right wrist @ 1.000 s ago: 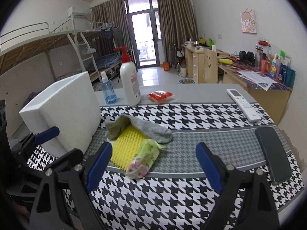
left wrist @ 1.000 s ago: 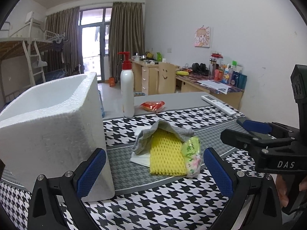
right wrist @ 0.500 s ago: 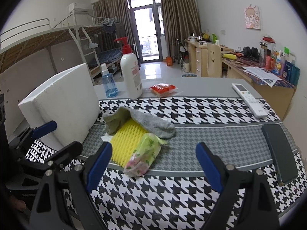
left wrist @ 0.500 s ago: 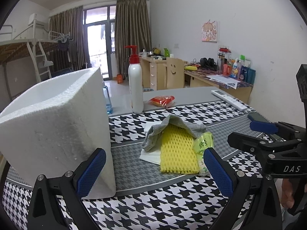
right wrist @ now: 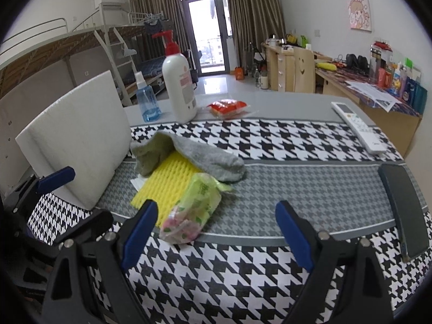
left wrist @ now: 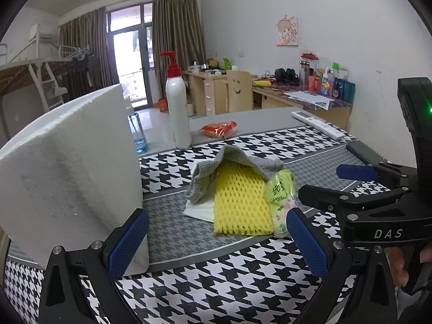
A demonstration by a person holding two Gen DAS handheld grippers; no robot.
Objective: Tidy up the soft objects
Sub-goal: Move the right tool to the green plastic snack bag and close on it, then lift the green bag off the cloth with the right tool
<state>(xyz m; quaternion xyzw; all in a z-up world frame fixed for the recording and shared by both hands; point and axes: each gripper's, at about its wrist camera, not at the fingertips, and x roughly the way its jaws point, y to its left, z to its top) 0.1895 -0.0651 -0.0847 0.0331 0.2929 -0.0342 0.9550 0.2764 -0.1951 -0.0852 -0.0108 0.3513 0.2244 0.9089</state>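
A pile of soft things lies on the houndstooth cloth: a grey sock (left wrist: pixel 235 159) (right wrist: pixel 205 156) draped over a yellow foam net (left wrist: pixel 240 202) (right wrist: pixel 167 181), a green tissue pack (left wrist: pixel 280 194) (right wrist: pixel 194 210) at the net's right edge, and white paper (left wrist: pixel 199 210) underneath. A white foam box (left wrist: pixel 70 162) (right wrist: pixel 78 135) stands to the left. My left gripper (left wrist: pixel 216 243) (right wrist: pixel 78 199) is open, short of the pile, its left pad beside the box's corner. My right gripper (right wrist: pixel 216 232) (left wrist: pixel 337 186) is open too, with the tissue pack just ahead of its left finger.
Behind the pile stand a white pump bottle (left wrist: pixel 176 108) (right wrist: pixel 179 86) and a blue spray bottle (right wrist: pixel 147 100), with a red snack packet (left wrist: pixel 220 129) (right wrist: pixel 228 106) beside them. A white remote (right wrist: pixel 359 127) and a black phone (right wrist: pixel 402 210) lie on the right.
My right gripper has sunk a little and come nearer the pile. My left gripper has tilted slightly, so the box's open top is lost from its view. Both stay open.
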